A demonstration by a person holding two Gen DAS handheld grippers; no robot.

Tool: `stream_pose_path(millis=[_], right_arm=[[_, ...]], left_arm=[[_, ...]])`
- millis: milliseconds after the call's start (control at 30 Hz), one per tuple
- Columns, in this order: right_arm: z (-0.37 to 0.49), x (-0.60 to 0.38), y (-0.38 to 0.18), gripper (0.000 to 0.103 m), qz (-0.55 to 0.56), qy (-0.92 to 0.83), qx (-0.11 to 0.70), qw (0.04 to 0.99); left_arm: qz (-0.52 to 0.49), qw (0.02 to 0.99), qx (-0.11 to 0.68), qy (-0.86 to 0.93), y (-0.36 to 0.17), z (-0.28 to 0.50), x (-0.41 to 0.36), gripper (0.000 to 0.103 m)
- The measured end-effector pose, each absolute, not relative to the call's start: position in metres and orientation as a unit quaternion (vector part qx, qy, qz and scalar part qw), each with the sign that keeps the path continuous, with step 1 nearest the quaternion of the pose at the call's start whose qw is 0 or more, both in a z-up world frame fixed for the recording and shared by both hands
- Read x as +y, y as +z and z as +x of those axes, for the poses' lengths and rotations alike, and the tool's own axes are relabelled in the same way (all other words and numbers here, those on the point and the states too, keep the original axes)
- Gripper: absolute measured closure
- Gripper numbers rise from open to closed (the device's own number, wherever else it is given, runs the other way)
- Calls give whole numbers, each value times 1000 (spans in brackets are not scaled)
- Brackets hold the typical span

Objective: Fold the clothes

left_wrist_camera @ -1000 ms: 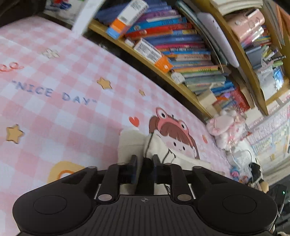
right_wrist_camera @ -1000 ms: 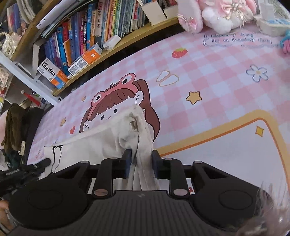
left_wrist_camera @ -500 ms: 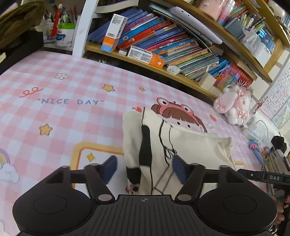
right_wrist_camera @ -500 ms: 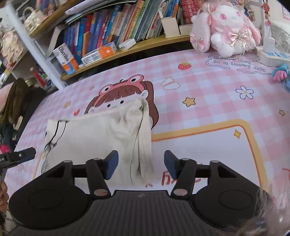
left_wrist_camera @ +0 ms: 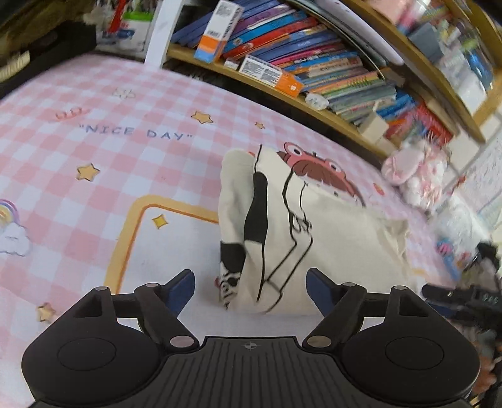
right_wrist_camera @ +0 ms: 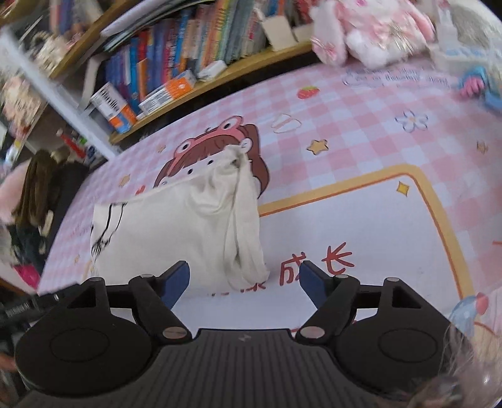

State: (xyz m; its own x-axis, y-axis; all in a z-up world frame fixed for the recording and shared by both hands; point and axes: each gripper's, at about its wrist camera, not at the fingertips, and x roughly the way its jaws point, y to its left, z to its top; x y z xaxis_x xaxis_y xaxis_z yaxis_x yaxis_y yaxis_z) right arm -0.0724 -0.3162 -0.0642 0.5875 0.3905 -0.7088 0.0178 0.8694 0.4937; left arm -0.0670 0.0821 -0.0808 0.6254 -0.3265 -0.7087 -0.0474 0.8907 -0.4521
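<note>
A cream garment with black line print lies folded on the pink checked table mat; it shows in the left wrist view (left_wrist_camera: 329, 238) and in the right wrist view (right_wrist_camera: 188, 226). My left gripper (left_wrist_camera: 251, 288) is open and empty, just short of the garment's printed left end. My right gripper (right_wrist_camera: 244, 282) is open and empty, just short of the garment's bunched right end. The right gripper's black body shows at the right edge of the left wrist view (left_wrist_camera: 464, 298). Neither gripper touches the cloth.
A wooden bookshelf (left_wrist_camera: 313, 94) full of books runs along the table's far side. A pink plush toy (right_wrist_camera: 370, 28) sits at the far right, with small toys (right_wrist_camera: 477, 88) beside it. A dark bag (right_wrist_camera: 40, 194) lies at the far left.
Both grippers were shut on the garment's ends a second ago. They have opened, let the cloth drop flat on the mat, and pulled back a little.
</note>
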Motion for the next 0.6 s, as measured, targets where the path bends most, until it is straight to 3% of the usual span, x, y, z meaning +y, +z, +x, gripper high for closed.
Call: stream_pose_path(millis=[233,400,433,467,567,600], right_arm=[[-45,-322,-75,30,292,96,462,832],[-32,-316,-83,42,311,93,473,819],[-30,-313,-84,51,309,95,475,818],[-28,-310,-84,62,308,96,478,817],[-28,-296,-79,74,273,94,476,831],[-30,-288,-74,79,247,93,468,843]], left_arm=[[-296,843,441,-87,-100,-31,96,24],[-322,834,438,-100,-105,-16,100,25],[-322,832,440,-100,-106,-13,99,29],[-321,831,443,-99,-106,-10,99,42],[-291,835,455,-101,-102,-5,93,70],[-274,842,453,-109,-96,-6,89,74]])
